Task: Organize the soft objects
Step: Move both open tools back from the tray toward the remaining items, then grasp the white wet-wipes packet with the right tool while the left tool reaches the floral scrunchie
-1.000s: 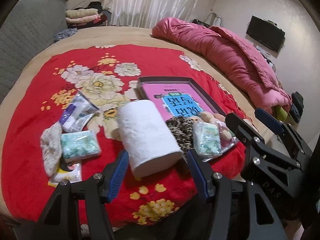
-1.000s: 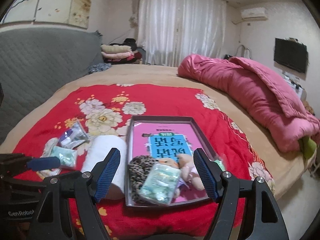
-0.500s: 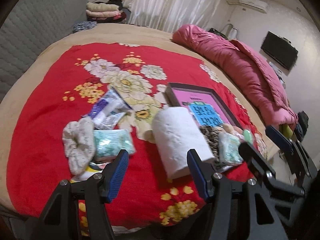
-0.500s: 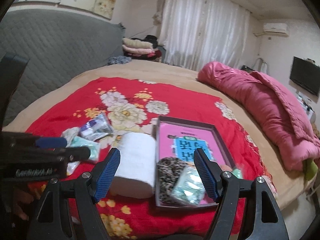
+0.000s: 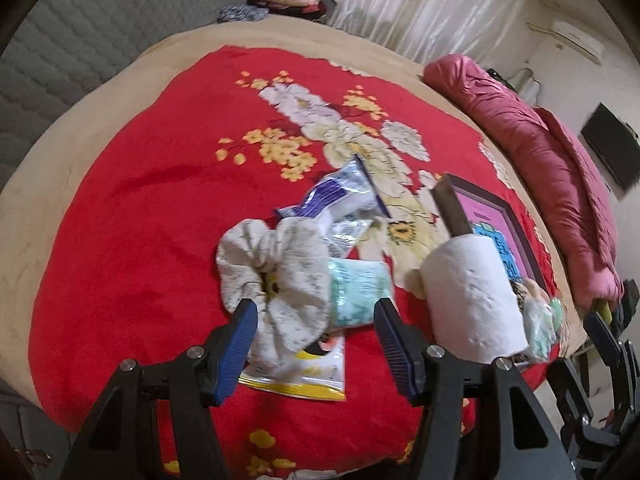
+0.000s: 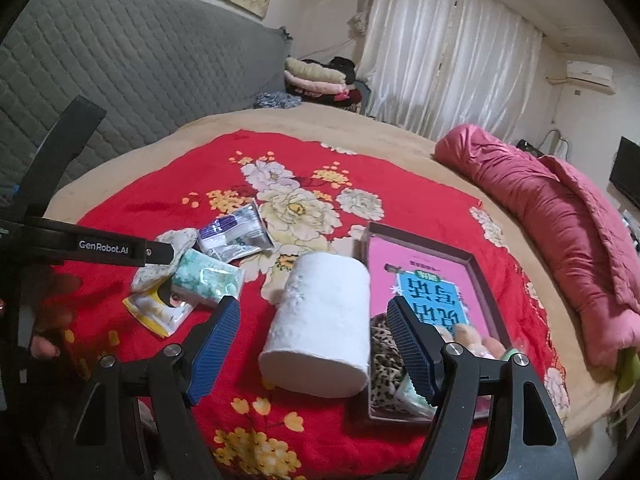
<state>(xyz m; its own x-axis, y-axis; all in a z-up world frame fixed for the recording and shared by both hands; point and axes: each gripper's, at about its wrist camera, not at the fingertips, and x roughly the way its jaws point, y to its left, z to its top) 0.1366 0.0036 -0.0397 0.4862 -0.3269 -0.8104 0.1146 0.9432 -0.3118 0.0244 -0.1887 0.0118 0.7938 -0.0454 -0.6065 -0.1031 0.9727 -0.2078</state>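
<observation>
Left gripper spread wide, empty, poised over the white scrunchie at the near left of the red blanket. Just right of it, touching, a green tissue pack; beneath both, a yellow-edged packet. Right gripper likewise spread and empty, above the paper roll, beside the tray at right. Likely risk: closing low and snagging 2 or 3 overlapping items at once, or pinching blanket pile. Also possible: scrunchie squashing flat and slipping free, or the roll rolling off the near edge if nudged.
</observation>
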